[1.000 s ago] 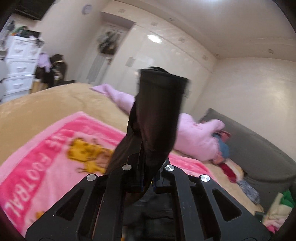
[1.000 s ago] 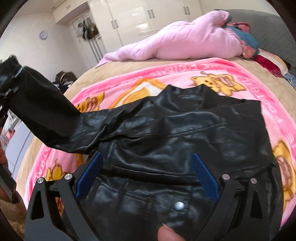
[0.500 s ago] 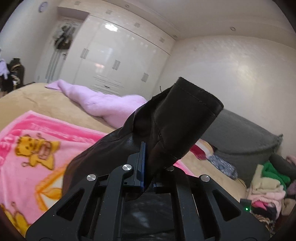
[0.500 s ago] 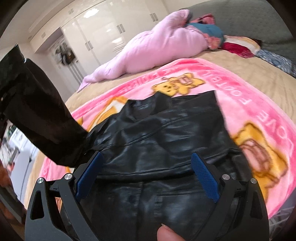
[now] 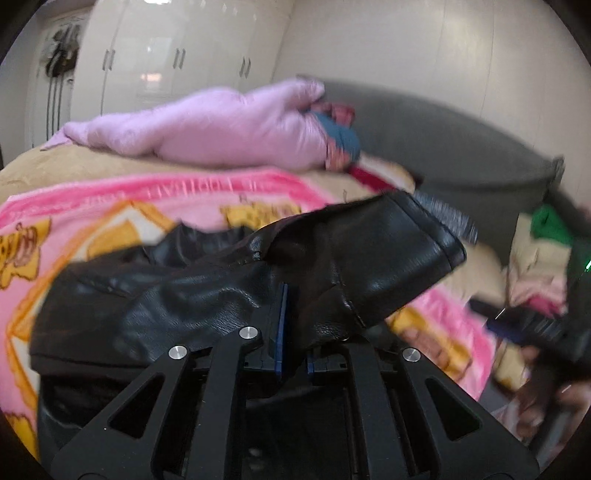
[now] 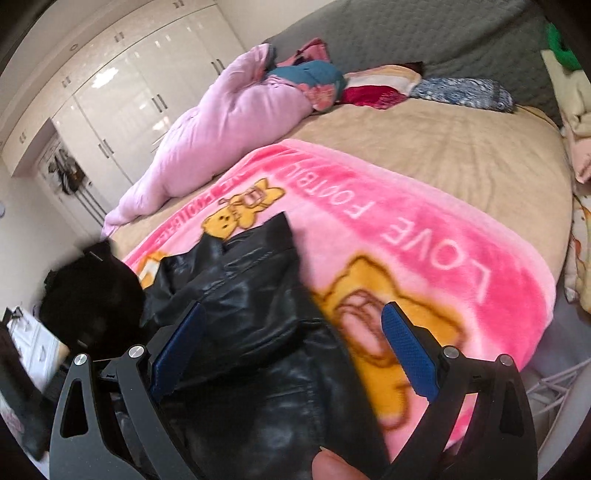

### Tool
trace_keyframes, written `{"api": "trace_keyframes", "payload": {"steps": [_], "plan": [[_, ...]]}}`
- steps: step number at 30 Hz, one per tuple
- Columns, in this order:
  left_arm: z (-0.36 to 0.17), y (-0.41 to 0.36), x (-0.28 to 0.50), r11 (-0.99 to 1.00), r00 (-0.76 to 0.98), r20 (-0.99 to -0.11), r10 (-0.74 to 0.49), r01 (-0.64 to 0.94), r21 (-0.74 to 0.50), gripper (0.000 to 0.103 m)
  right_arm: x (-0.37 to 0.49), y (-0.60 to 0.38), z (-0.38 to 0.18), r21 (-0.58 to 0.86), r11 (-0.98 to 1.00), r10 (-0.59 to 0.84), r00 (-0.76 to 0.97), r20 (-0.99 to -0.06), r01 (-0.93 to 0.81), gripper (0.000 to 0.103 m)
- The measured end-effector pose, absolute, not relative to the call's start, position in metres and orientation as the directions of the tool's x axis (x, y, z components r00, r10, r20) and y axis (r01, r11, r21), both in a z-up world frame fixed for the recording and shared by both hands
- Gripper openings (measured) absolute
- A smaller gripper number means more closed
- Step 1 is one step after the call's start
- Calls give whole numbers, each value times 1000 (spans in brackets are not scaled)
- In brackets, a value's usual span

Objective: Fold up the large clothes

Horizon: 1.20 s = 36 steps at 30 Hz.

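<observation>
A black leather jacket (image 6: pixel 255 295) lies spread on a pink cartoon blanket (image 6: pixel 424 229) on the bed. My left gripper (image 5: pixel 293 325) is shut on the jacket's sleeve (image 5: pixel 369 266) near the cuff and holds it over the jacket body (image 5: pixel 122 295). The cuff points right. My right gripper (image 6: pixel 291 347) is open and empty, low over the jacket's right side, its blue pads (image 6: pixel 408 349) apart. The held sleeve shows as a dark blur at the left of the right wrist view (image 6: pixel 92 291).
A pink duvet roll (image 6: pixel 221 136) and bright clothes (image 6: pixel 373 88) lie at the bed's far side against a grey headboard (image 6: pixel 424 33). A pile of folded clothes (image 5: pixel 539 258) sits to the right. White wardrobes (image 5: pixel 177 66) stand behind.
My left gripper has carried the sleeve from raised up down and right, across the jacket body. My right gripper has shifted right and stayed open.
</observation>
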<state>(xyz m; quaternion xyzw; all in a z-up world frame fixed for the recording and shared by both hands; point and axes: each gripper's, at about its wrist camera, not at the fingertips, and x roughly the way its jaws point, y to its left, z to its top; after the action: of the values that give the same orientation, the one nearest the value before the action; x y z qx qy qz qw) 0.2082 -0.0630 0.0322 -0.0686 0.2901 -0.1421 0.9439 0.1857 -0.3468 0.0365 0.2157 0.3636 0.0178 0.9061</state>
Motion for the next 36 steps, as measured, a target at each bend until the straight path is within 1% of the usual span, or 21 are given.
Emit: {"api": "trace_keyframes", "payload": {"steps": [3,4,6,7,10,11,12,15,17,19,20,21,22,24,25,27,28,29,30,32,36], "plan": [[5,-80,213,962,750,-602,-274,221,-162,5,185,-358,33,395,908,180,725,-664,137,95],[-1,-85,212,966,740,-622,-256,215,-143,9,185,-362,31,392,909,175,725,-666,141,95],[-15,-94,212,972,709,-669,-221,214,-94,39,185,-369,29,399,904,174,723,-669,152,95],[-20,-96,213,974,700,-685,-204,212,-73,63,185,-370,28,404,902,178,720,-670,154,95],[-33,-105,205,970,680,-715,-159,241,14,71,190,-371,24,443,886,226,706,-671,138,95],[-36,-105,203,968,671,-725,-156,252,24,85,193,-368,22,458,881,255,695,-673,120,95],[-35,-106,200,965,659,-733,-168,263,15,93,196,-365,21,469,877,276,684,-675,109,95],[-31,-99,183,947,630,-734,-253,315,-56,93,211,-348,12,529,847,384,618,-686,61,95],[-27,-96,172,943,630,-729,-266,328,-61,93,220,-336,5,585,810,463,572,-677,38,95],[-21,-81,167,944,633,-718,-290,314,-104,93,231,-320,-4,621,784,521,516,-680,26,95],[-18,-72,166,946,636,-712,-298,299,-128,93,235,-315,-6,629,777,536,501,-679,20,92],[-14,-61,166,949,643,-705,-299,276,-151,93,241,-308,-9,633,774,550,482,-682,13,88],[-10,-45,168,958,657,-698,-283,235,-167,93,247,-299,-13,626,779,552,462,-694,10,81],[-2,-16,173,973,689,-688,-229,148,-175,93,257,-289,-19,622,783,555,440,-706,11,77],[3,7,177,980,710,-680,-186,81,-184,93,260,-287,-21,622,783,556,434,-709,14,71],[8,35,181,979,731,-670,-133,-7,-202,93,272,-275,-28,623,782,564,406,-719,19,48],[11,52,185,975,739,-667,-98,-61,-212,93,274,-271,-28,612,791,557,407,-724,6,33],[14,66,188,971,747,-662,-64,-108,-215,93,275,-267,-23,581,813,531,433,-729,-19,13],[16,77,191,965,752,-658,-34,-146,-217,93,276,-264,-15,540,839,503,466,-728,-62,6],[21,99,197,949,766,-642,6,-208,-239,93,276,-258,6,492,857,493,520,-698,-153,5],[21,115,217,925,770,-638,-8,-237,-298,93,280,-259,34,362,909,409,610,-678,-208,5]]}}
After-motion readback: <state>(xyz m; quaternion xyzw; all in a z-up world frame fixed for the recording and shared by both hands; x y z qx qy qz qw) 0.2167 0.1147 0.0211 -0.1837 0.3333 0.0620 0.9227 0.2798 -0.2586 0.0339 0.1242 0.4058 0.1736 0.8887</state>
